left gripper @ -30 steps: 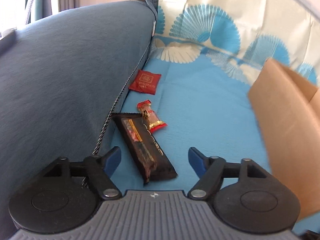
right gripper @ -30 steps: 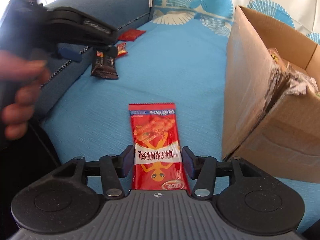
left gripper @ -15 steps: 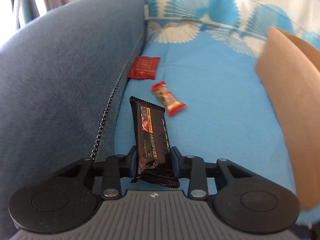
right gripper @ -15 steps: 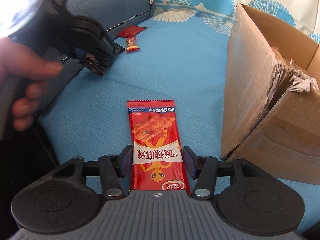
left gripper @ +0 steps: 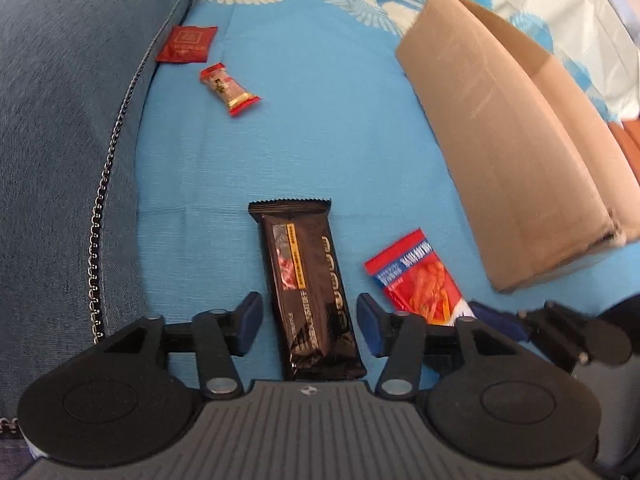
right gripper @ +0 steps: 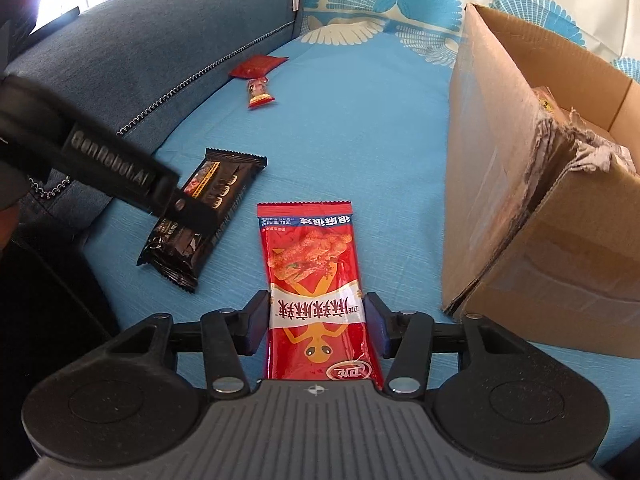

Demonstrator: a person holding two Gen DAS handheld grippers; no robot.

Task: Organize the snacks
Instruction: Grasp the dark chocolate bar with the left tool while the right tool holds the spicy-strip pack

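Note:
A black snack bar (left gripper: 312, 288) lies on the blue sofa cover between the fingers of my left gripper (left gripper: 310, 324), which is open with gaps on both sides of the bar. The bar also shows in the right wrist view (right gripper: 208, 216). A red snack packet (right gripper: 318, 292) lies between the fingers of my right gripper (right gripper: 316, 328), which is open and close around it. The packet also shows in the left wrist view (left gripper: 416, 276). A small red candy (left gripper: 228, 90) and a flat red sachet (left gripper: 186, 44) lie farther back by the armrest.
An open cardboard box (right gripper: 532, 160) with torn front corner stands on the right, also in the left wrist view (left gripper: 508, 140). The grey-blue sofa armrest (left gripper: 68, 120) runs along the left. A patterned cushion (right gripper: 380, 0) is behind.
My left gripper carried the black bar toward the red packet, set it down and opened. My right gripper stayed around the red packet.

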